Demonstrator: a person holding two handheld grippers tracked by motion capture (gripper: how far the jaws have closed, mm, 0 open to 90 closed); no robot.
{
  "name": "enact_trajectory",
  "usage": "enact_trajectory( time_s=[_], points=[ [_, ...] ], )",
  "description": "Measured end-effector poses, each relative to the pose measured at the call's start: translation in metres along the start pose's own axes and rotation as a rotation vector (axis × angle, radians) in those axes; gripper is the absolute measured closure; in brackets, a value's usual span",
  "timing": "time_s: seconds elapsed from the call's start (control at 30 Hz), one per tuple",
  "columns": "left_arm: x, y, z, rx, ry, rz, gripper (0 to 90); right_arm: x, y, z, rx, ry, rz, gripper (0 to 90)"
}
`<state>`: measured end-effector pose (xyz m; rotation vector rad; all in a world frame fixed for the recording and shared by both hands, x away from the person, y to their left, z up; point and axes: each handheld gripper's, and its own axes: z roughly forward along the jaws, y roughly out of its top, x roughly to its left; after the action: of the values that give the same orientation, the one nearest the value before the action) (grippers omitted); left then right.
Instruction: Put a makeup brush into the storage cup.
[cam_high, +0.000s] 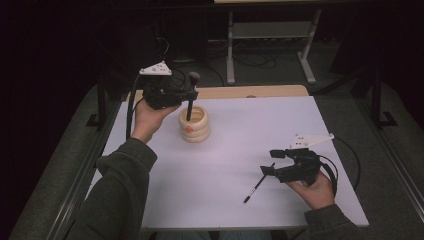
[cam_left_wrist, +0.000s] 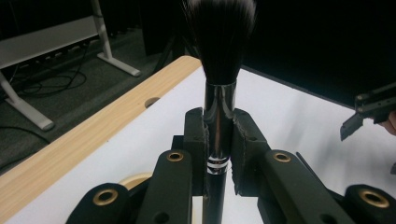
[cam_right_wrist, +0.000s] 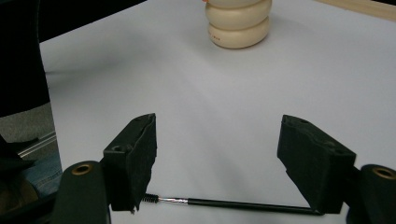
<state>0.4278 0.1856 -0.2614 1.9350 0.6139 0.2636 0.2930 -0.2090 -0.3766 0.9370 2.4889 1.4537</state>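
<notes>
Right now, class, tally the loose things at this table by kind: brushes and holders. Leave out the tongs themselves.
Large powder brush, upright, clamped in the left tongs: 1
Thin spiral-tipped wand, flat on the table between the open right tongs: 1
Cream ribbed holder: 1
Total: 3

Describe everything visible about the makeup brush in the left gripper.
The makeup brush has a dense, dark, rounded bristle head, a shiny metal ferrule with a thin silver ring, and a slim black handle. It stands upright, head up, clamped at the ferrule between the pads of the left gripper. In the high view its handle reaches down into the cream ribbed holder; whether it touches the bottom is hidden.
</notes>
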Motion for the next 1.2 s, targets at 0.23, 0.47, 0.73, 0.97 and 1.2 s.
enact_trajectory(
  time_s=[0.23,0.47,0.73,0.97,1.2],
  points=[
    [0.010,0.002,0.006,-0.007,0.014,-0.023,78.4,0.000,0.000,0.000,-0.003,-0.001,0.007,26.6],
    [0.020,0.001,0.018,-0.015,0.031,-0.056,78.4,-0.001,0.000,0.000,-0.006,-0.001,0.004,26.6],
    [0.035,-0.006,0.031,-0.009,0.060,-0.102,78.3,-0.003,0.000,-0.002,-0.011,-0.001,0.006,26.1],
    [0.046,-0.012,0.036,-0.006,0.073,-0.126,78.3,-0.004,0.000,-0.001,-0.012,-0.001,0.004,26.1],
    [0.051,-0.018,0.042,0.012,0.080,-0.143,78.2,-0.003,0.000,-0.002,-0.014,0.000,0.005,26.1]
  ],
)
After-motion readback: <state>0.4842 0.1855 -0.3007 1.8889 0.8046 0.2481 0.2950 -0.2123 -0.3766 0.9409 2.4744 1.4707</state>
